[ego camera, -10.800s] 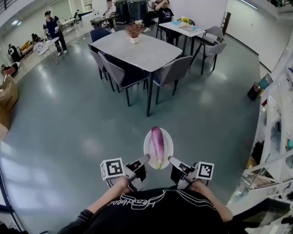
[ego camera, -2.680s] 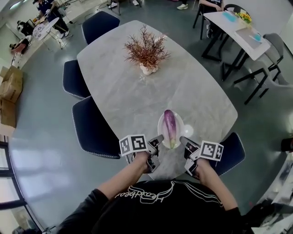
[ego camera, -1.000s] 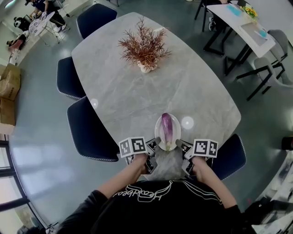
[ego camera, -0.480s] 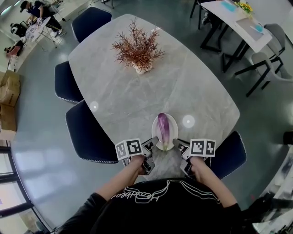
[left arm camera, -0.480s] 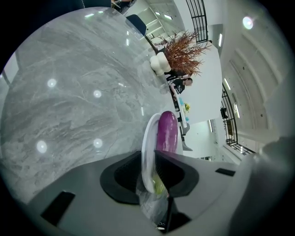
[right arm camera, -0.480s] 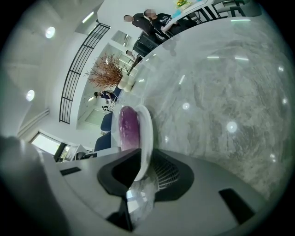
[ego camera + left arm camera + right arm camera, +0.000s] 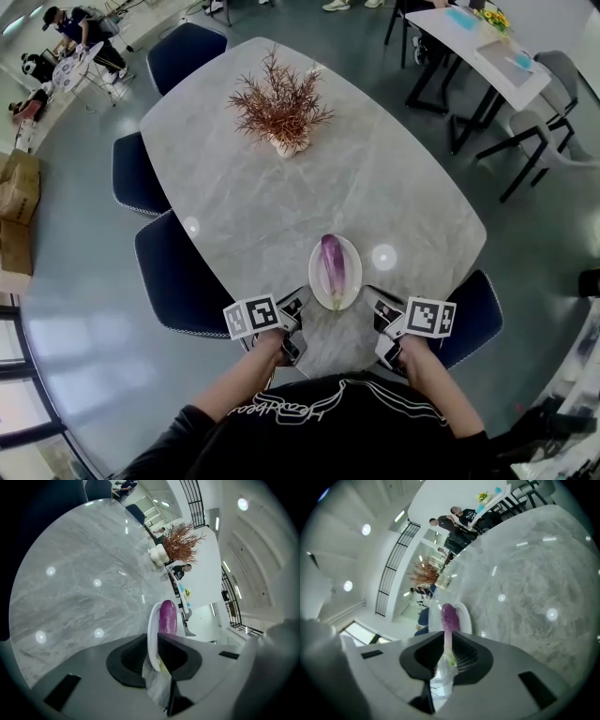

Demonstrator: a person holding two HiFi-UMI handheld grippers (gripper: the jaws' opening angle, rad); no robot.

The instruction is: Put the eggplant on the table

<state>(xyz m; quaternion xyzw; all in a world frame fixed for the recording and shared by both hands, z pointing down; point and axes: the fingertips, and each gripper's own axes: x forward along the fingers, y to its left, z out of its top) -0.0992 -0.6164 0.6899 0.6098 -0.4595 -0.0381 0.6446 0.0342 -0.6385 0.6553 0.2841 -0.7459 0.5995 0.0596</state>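
Eggplant (image 7: 332,264) lies on a white plate (image 7: 353,267) at the near end of your grey table (image 7: 394,178). Your left gripper (image 7: 296,304) and right gripper (image 7: 375,300) each pinch the plate's rim. A dried plant (image 7: 279,105) stands well beyond, and dark chairs (image 7: 178,281) flank you.

Dried reddish-brown plant (image 7: 278,101) upright in white vase (image 7: 284,145). Three dark blue chairs (image 7: 178,277) along the left side, a fourth (image 7: 473,314) lower right. Second counter (image 7: 478,42) upper right, possibly yellow flowers on it. Cardboard boxes (image 7: 17,211) at left edge. People (image 7: 80,28) far upper left.
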